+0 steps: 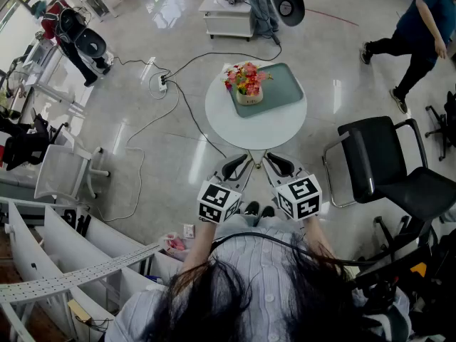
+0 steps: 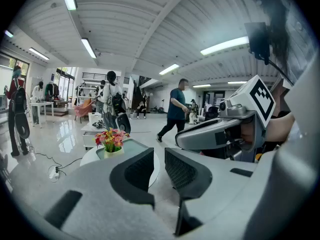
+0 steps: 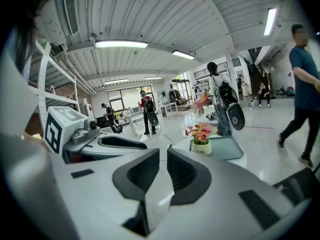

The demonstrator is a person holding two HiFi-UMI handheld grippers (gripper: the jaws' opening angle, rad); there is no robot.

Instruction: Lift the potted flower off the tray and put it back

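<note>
your left gripper [image 1: 235, 167] hangs at the near edge of the round white table [image 1: 228, 123], jaws drawn together with nothing between them. your right gripper [image 1: 278, 164] is just beside it, jaws likewise closed and empty. the potted flower [image 1: 246, 84] is well apart from both, ahead across the table. it shows left of the jaws in the left gripper view and right of them in the right gripper view. it stands on the left part of the teal tray [image 1: 283, 84], which rests on the table. glossy grey floor [image 1: 164, 144]. white chair [image 1: 68, 171] and black cable [image 1: 192, 114] at left, black chair [image 1: 377, 164] at right, a person [image 1: 415, 27] walking at far right. pot upright, long axis vertical, blooms up.
</note>
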